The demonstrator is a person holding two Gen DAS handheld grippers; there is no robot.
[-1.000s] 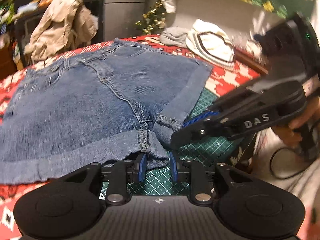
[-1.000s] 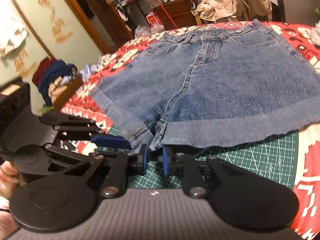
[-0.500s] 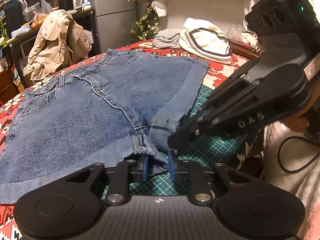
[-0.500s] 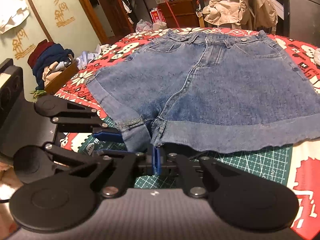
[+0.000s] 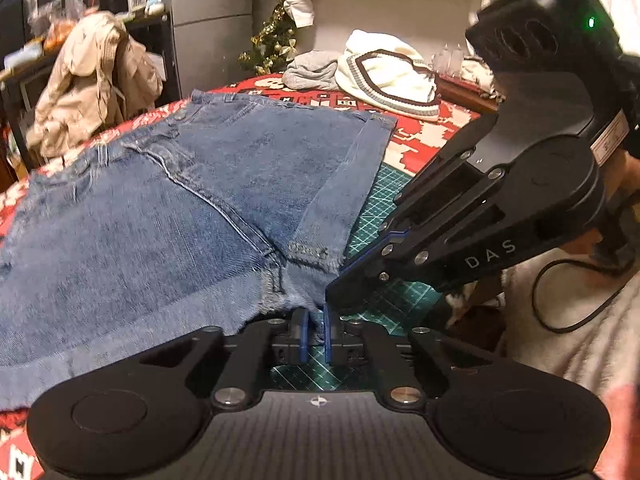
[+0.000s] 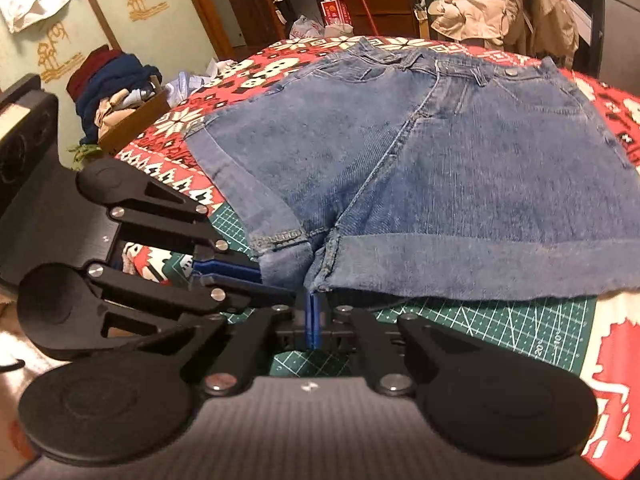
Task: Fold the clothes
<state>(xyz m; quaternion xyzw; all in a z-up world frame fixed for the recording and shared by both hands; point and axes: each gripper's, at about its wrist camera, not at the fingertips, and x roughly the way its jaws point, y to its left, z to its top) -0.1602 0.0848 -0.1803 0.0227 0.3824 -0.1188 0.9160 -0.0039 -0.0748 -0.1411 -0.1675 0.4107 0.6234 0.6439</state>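
Both grippers, left gripper (image 5: 316, 334) and right gripper (image 6: 314, 320), have just clamped onto the denim shorts (image 6: 420, 184) at the crotch hems, over the green mat (image 6: 460, 320); thick, floppy denim favours cuff grips.

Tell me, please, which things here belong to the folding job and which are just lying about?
In use: blue denim shorts; left gripper and right gripper, both clamped on the hem by the crotch.

Lying about: cream knitted sweater; grey folded cloth; beige jacket.

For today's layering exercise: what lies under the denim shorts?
Under the denim shorts, a green cutting mat shows at the hem and a red patterned cloth around; how far the mat runs underneath is covered.
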